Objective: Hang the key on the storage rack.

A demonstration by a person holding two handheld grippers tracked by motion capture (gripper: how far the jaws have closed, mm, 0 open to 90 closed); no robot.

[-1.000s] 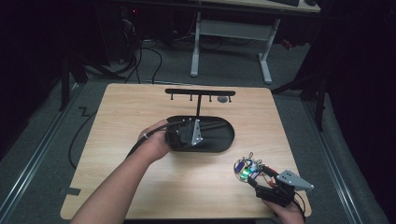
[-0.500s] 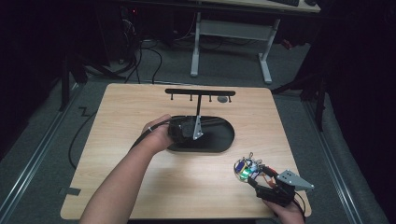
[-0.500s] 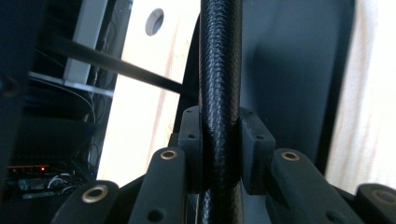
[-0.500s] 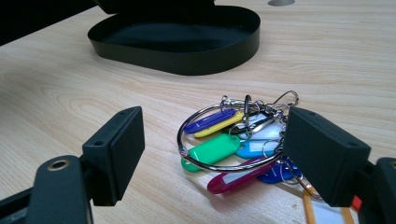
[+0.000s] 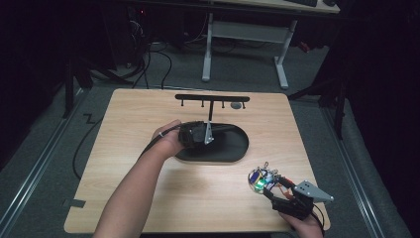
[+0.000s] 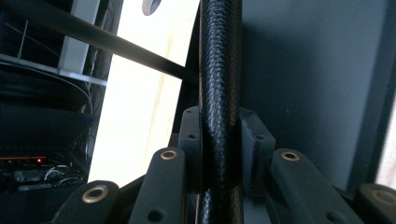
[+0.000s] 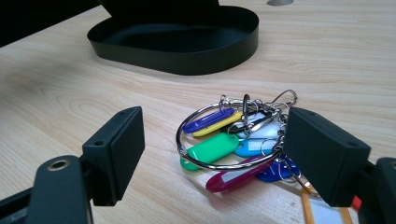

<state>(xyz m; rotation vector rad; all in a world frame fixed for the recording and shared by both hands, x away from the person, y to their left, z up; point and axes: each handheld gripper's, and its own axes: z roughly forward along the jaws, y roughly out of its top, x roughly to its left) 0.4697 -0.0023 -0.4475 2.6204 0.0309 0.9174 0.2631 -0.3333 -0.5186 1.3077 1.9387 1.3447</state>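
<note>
Seen from the high view, left gripper (image 5: 205, 134) low over the near-left end of a black oval tray (image 5: 233, 148) at the middle of the wooden table (image 5: 124, 148), held by the left hand (image 5: 168, 141), forearm reaching in from the bottom edge. Rising from that tray, a thin black post (image 5: 210, 116) topped by a crossbar (image 5: 212, 98) with small pegs hanging under it; just beside the bar's right end, a small grey disc (image 5: 237, 105) flat on the wood. From the left gripper view, left gripper (image 6: 219, 149) pinched tight on the post (image 6: 219, 70), both pads pressed against its woven-looking surface, one on each side, no gap showing. Toward the near-right corner of the table, well apart from the tray, right gripper (image 5: 265, 187) in the right hand (image 5: 307, 228), pointed up and left at a key ring (image 5: 256, 178) lying on the wood. From the right gripper view, right gripper (image 7: 222, 151) with its pads spread wide, gripping nothing, key ring (image 7: 224, 140) lying between them: a large metal loop carrying green, blue, yellow, purple and magenta plastic tags. Left pad clear of the loop; right pad close against its edge, contact impossible to judge. Beyond, tray (image 7: 187, 60) with its low rim.
</note>
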